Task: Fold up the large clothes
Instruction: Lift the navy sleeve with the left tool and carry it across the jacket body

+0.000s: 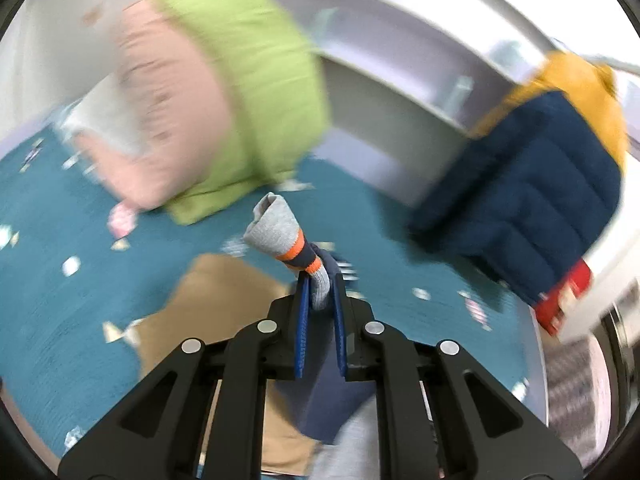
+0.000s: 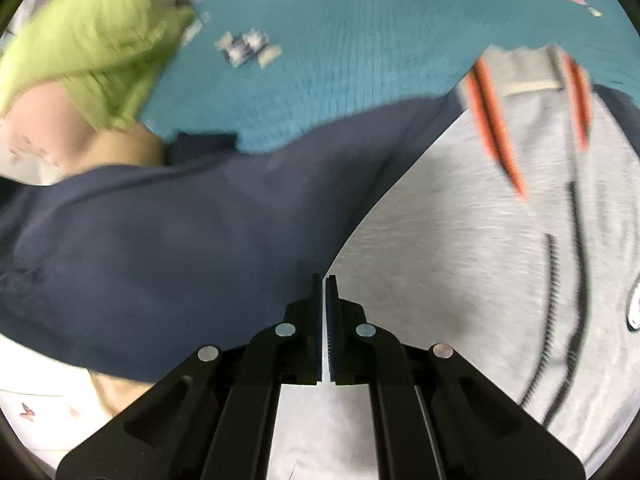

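The left gripper [image 1: 320, 288] has its fingers pinched on the striped cuff [image 1: 298, 254] of a grey and navy jacket [image 2: 460, 260], and the cuff's grey end sticks up past the fingertips with the rest of the sleeve trailing back under the tool. The jacket itself lies spread on a teal surface [image 2: 340, 60], probably a bed or mat, with its grey front panel, zip [image 2: 554, 280] and orange-striped collar [image 2: 492, 120] showing in the right wrist view and the navy sleeve [image 2: 180, 240] running away to the left. The right gripper [image 2: 325, 284] sits low over the line where navy meets grey; its fingers are drawn almost together, and I cannot tell whether they pinch any cloth. The sleeve's long axis runs across the jacket body from the left gripper's side, so the left hand is the nearer one to carry the cuff over onto the grey panel. Both views are blurred. A green and pink bundle [image 1: 208, 100] and a blue and yellow padded coat [image 1: 532, 184] lie well apart from the jacket.
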Motion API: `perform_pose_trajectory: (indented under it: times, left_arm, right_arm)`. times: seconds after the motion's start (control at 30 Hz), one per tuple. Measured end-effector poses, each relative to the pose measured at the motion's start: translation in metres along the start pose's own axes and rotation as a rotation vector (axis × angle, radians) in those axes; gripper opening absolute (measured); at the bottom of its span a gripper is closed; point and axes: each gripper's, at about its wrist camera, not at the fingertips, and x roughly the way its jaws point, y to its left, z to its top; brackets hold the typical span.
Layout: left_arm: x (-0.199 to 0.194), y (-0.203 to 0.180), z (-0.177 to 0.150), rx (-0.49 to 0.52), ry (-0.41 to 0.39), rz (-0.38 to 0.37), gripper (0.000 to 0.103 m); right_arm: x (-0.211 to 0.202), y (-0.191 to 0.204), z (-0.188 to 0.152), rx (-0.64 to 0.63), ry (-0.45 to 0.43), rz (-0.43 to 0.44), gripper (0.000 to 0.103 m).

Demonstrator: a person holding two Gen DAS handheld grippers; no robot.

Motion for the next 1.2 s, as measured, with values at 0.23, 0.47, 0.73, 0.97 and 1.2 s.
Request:
perform_pose_trajectory:
  times: [0.23,0.47,0.73,0.97,1.2]
  left_arm:
    - [0.016,-0.148,-0.044,0.196,0.081,-0.225,0.011]
    - [0.099,-0.268,-0.16,0.335,0.338,-0.35,0.01]
    - [0.209,-0.337,-0.308,0.426,0.539,-0.303,0.01]
    - [0.212,-0.347,-0.318,0.431,0.602,-0.446,0.079]
    - [0.173,-0.274,-0.254,0.468,0.499,-0.385,0.081]
  right_arm:
    - [-0.1,-0.073,-0.036,0.118,-0.212,0.021,0.002]
    - [-0.157,-0.175,-0.089,0.316,-0.332,-0.077,0.002]
    - [-0.165,-0.272,-0.14,0.524,-0.317,-0.157,0.002]
    - [-0.17,-0.291,-0.136,0.533,-0.335,-0.152,0.02]
    - [-0.162,-0.295,-0.112,0.508,-0.323,-0.097,0.06]
